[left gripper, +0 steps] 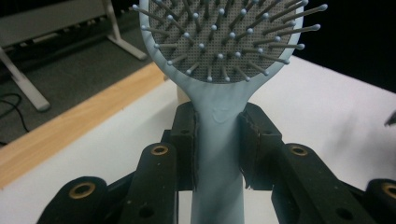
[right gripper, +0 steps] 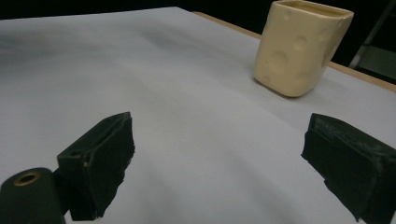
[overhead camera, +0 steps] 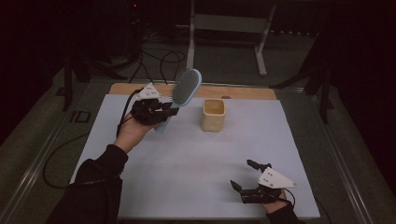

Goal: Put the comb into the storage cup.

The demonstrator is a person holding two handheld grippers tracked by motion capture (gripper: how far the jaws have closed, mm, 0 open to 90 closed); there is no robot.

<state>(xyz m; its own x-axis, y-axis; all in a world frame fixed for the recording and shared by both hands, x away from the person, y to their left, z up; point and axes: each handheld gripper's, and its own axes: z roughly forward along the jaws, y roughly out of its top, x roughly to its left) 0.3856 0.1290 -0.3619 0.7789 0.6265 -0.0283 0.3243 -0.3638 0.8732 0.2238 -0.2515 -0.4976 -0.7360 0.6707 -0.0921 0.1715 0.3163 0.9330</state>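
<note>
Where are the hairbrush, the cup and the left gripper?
hairbrush [overhead camera: 186, 87], high view, bristle head.
cup [overhead camera: 214, 115], high view, front wall.
left gripper [left gripper: 218, 140], left gripper view, between pads clamping the brush handle.

The light-blue plastic paddle hairbrush [overhead camera: 185, 88] sits clamped in the left gripper [overhead camera: 164, 112], above the white table mat [overhead camera: 196, 158], just left of the cream square ceramic cup [overhead camera: 214, 115], apparently not touching. The right gripper [overhead camera: 250, 175] rests near the front right edge.
</note>
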